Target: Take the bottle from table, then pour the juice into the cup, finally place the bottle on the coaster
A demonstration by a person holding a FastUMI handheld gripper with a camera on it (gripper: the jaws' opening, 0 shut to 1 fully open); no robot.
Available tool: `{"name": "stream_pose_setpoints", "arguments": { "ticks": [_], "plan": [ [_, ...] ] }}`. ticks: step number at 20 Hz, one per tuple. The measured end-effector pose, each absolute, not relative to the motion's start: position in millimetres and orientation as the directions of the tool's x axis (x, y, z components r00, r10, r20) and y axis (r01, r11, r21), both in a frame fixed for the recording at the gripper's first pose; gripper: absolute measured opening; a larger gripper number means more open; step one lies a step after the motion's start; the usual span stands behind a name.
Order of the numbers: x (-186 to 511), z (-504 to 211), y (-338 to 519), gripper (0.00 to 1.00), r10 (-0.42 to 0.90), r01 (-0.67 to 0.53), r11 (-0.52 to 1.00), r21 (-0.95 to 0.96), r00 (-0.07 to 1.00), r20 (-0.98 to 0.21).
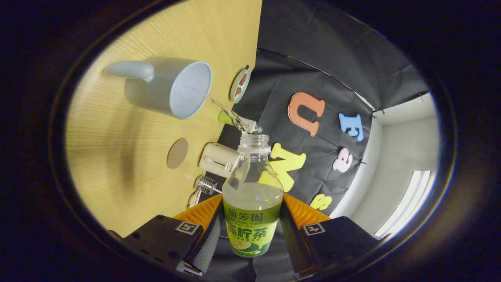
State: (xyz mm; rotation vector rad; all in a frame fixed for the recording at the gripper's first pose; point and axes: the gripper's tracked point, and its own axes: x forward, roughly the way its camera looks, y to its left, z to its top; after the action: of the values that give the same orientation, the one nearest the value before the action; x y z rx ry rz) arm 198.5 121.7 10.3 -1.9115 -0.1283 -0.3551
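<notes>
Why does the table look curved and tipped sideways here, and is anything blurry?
Gripper view: the fisheye lens bends the wooden table; the tilt comes from the gripper tipping the bottle to pour. The stream into the cup is slightly motion-blurred; the window glares.

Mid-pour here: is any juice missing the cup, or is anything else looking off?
Nothing stands out. The gripper is shut on the bottle, tipped toward the cup; the stream leaves the bottle's open mouth and lands inside the cup's rim. The wooden table around the cup looks dry, and the round coaster lies flat and bare.
</notes>
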Motion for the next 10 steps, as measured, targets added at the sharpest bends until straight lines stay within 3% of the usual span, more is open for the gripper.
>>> {"name": "stream_pose_setpoints", "arguments": {
  "ticks": [10],
  "plan": [
    [197.0, 24.4, 120.1, 0.8, -0.092, 0.252, -0.436, -0.864, 0.942, 0.321]
  ]
}}
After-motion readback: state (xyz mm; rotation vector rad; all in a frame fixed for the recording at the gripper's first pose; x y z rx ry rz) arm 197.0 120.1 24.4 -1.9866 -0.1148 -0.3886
